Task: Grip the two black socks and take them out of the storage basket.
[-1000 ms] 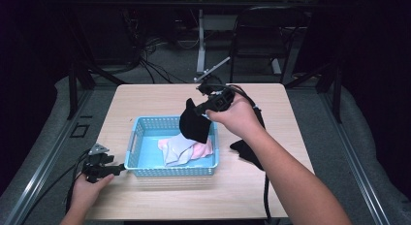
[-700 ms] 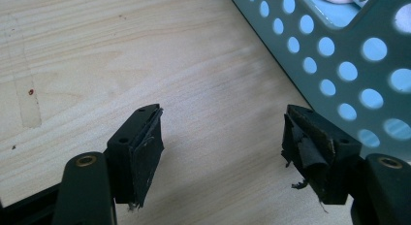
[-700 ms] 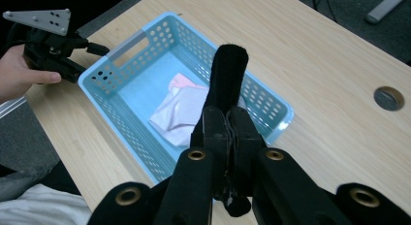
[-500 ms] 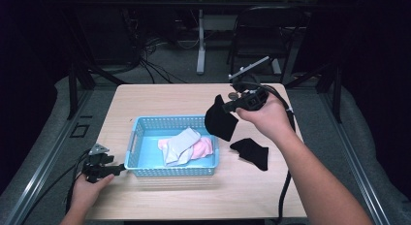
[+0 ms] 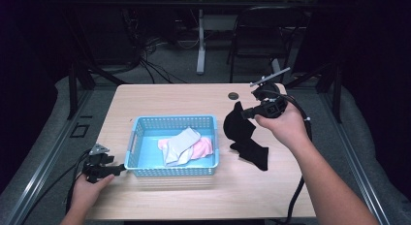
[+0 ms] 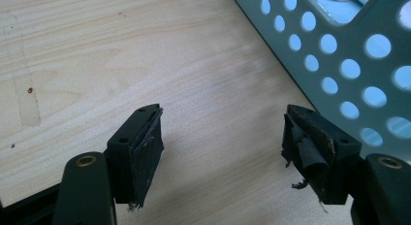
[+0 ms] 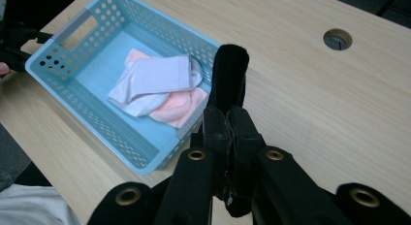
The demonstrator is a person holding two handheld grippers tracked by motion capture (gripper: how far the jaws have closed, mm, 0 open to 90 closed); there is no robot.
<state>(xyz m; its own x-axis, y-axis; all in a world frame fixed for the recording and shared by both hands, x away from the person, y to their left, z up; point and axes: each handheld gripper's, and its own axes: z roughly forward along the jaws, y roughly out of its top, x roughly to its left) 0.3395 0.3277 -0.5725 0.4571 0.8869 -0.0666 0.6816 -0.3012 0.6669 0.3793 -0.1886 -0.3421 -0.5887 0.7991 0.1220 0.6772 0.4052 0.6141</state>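
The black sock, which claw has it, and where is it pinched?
The right claw pinches the black sock by its upper edge; the rest hangs down.

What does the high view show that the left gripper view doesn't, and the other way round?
High view alone: the right tool shut on a black sock, a second black sock lying on the table, grey and pink socks in the basket, and the chair behind. Left gripper view alone: the left tool close up, open, its worn pads with nothing between them. Both share the wooden tabletop and the blue basket.
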